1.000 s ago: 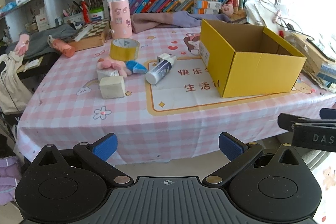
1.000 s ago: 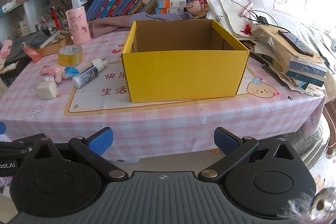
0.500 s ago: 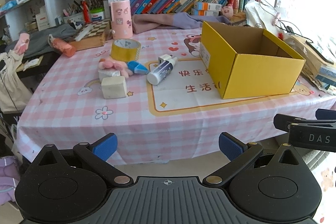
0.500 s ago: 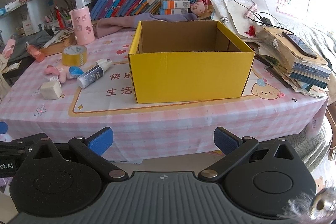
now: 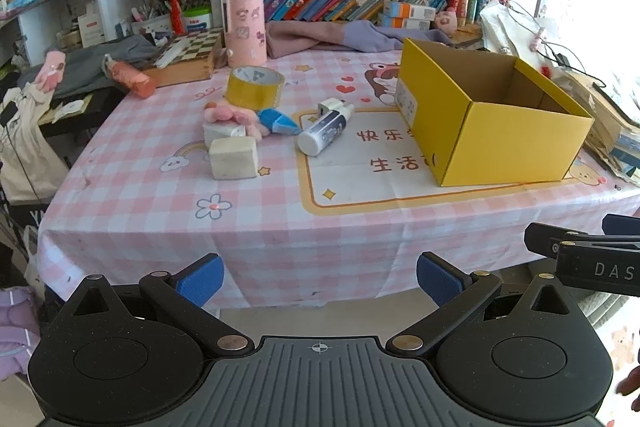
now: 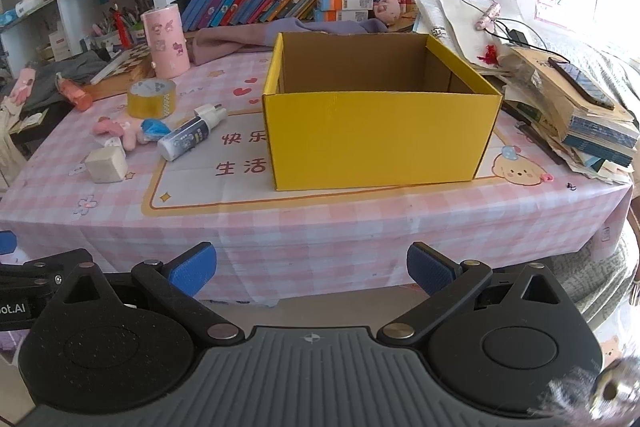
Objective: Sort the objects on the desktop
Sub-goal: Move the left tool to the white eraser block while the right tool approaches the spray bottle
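1. Yellow cardboard box (image 6: 380, 139) stands open on the right half of my desk (image 5: 248, 227); what I see of its inside shows only brown walls, and its floor is hidden behind the near wall.
2. Writing: red Chinese characters on the pink checked cloth beside the box, partly covered by it; "DAS" on my right tool where it cuts into the left view; "ot.AI" on my left tool at the right view's edge.
3. Left of the box lie a white bottle (image 5: 326, 127) on its side, a tape roll (image 5: 255, 87), a pale block (image 5: 234, 159) and a pink plush toy (image 5: 232, 115), hard to make out.
4. My left tool (image 5: 320, 279) and right tool (image 6: 312, 269) both gape wide, empty, short of the desk edge.
5. Since a second ago both tools have drawn slightly nearer the desk.
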Demonstrator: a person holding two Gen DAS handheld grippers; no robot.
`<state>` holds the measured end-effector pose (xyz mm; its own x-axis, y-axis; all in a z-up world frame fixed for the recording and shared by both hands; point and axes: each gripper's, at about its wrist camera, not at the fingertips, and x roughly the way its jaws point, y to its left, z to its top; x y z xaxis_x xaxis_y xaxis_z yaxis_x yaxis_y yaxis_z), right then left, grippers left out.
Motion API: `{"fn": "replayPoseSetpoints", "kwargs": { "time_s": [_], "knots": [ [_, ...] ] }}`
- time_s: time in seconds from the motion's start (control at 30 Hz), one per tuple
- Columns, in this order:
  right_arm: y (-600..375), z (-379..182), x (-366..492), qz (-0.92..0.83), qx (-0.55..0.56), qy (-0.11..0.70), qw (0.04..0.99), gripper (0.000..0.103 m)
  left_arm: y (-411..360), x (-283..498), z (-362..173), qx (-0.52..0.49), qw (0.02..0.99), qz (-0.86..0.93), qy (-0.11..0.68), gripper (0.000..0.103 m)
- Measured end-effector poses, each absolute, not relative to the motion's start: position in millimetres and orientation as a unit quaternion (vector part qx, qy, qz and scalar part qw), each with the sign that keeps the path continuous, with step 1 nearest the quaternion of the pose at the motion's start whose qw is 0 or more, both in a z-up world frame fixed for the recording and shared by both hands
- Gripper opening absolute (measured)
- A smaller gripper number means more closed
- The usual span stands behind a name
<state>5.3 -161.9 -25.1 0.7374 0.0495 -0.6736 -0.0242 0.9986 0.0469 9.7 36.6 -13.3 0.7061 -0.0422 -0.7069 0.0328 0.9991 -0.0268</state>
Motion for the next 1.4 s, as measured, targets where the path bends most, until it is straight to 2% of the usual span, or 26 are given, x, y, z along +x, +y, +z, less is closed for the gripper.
{"fn": "replayPoseSetpoints", "kwargs": {
  "time_s": [0.33,0.57,0.87,1.03,1.4],
  "knots": [
    [-147,-26,12,0.05,0.027,0.377,0.925,0.103,55,5,-14,-0.018,0.922,-0.004,0.388,0.103],
    [-119,-27,19,0.1,-0.008,0.379,0.92,0.1,79,1,-16,-0.05,0.918,0.037,0.393,0.103],
    [-92,-28,32,0.155,-0.033,0.374,0.914,0.084,93,1,-16,-0.057,0.918,0.072,0.386,0.103],
    [-83,-33,46,0.166,-0.042,0.379,0.909,0.072,99,14,-20,-0.061,0.916,0.084,0.388,0.103],
    [-66,-35,101,0.172,-0.048,0.368,0.913,0.071,110,71,-27,-0.056,0.913,0.082,0.396,0.103]
  ]
}}
